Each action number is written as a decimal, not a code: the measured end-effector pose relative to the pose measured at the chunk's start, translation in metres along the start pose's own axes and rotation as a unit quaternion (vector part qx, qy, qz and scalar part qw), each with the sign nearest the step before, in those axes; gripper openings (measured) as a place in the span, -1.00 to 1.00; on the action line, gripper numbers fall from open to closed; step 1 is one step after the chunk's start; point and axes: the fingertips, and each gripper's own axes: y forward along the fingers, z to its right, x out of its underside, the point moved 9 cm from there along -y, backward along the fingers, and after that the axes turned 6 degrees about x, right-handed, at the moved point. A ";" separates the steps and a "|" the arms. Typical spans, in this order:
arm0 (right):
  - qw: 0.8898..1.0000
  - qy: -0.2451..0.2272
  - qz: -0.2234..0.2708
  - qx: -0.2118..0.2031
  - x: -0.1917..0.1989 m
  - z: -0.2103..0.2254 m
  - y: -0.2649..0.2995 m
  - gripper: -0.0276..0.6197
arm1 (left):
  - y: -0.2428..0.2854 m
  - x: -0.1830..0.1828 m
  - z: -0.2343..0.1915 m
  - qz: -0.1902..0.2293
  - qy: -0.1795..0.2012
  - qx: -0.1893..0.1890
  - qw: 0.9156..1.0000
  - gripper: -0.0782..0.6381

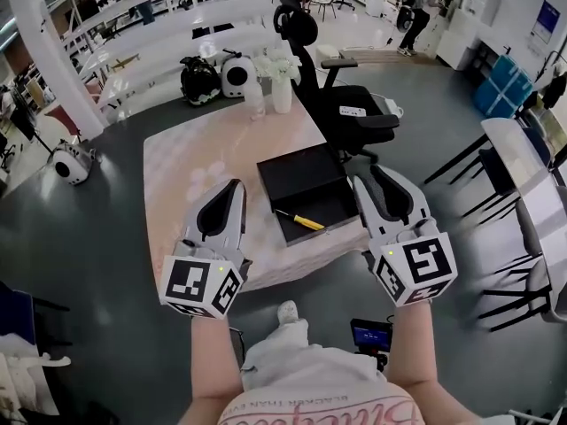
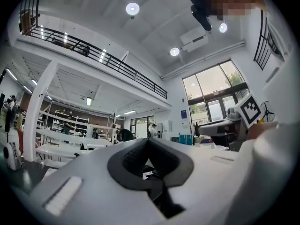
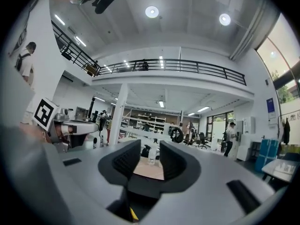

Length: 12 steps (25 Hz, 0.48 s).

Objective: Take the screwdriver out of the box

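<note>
Just slim yellow-handled screwdriver [image 1: 301, 220], dark shaft

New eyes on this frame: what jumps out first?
An open black box sits on the table near its front edge, with a yellow-handled screwdriver lying inside. The left gripper and right gripper flank it, both empty. A vase of white flowers stands at the far end.

You're standing in a big open lab-style workspace: a railed mezzanine [image 3: 187, 68] overhead, rows of white desks [image 1: 168, 56], a black office chair [image 1: 359, 118].
</note>
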 end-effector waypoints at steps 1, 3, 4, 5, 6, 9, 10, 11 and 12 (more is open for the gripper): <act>1.000 0.004 -0.006 -0.009 0.001 0.002 0.012 -0.50 | 0.008 0.001 -0.008 -0.001 -0.002 0.000 1.000 -0.76; 0.999 0.014 -0.014 -0.025 0.004 0.005 0.034 -0.27 | 0.021 0.004 -0.021 -0.002 -0.008 -0.003 1.000 -0.76; 0.999 0.021 -0.015 -0.029 0.005 0.007 0.044 -0.13 | 0.027 0.005 -0.027 -0.003 -0.009 -0.005 1.000 -0.76; 0.999 0.029 -0.016 -0.031 0.007 0.010 0.053 -0.01 | 0.033 0.006 -0.033 -0.005 -0.008 -0.005 1.000 -0.76; 0.999 0.036 -0.018 -0.031 0.009 0.012 0.061 0.08 | 0.039 0.008 -0.038 -0.006 -0.007 -0.004 1.000 -0.76; 0.998 0.044 -0.036 -0.031 0.016 0.016 0.083 0.25 | 0.052 0.013 -0.052 -0.009 -0.009 -0.004 1.000 -0.76; 0.998 0.043 -0.043 -0.031 0.019 0.016 0.089 0.28 | 0.056 0.016 -0.056 -0.011 -0.011 -0.005 1.000 -0.76; 0.997 0.040 -0.049 -0.033 0.022 0.016 0.094 0.29 | 0.059 0.019 -0.059 -0.014 -0.011 -0.003 1.000 -0.76; 0.997 0.038 -0.056 -0.035 0.025 0.015 0.099 0.30 | 0.062 0.021 -0.062 -0.017 -0.011 -0.002 1.000 -0.76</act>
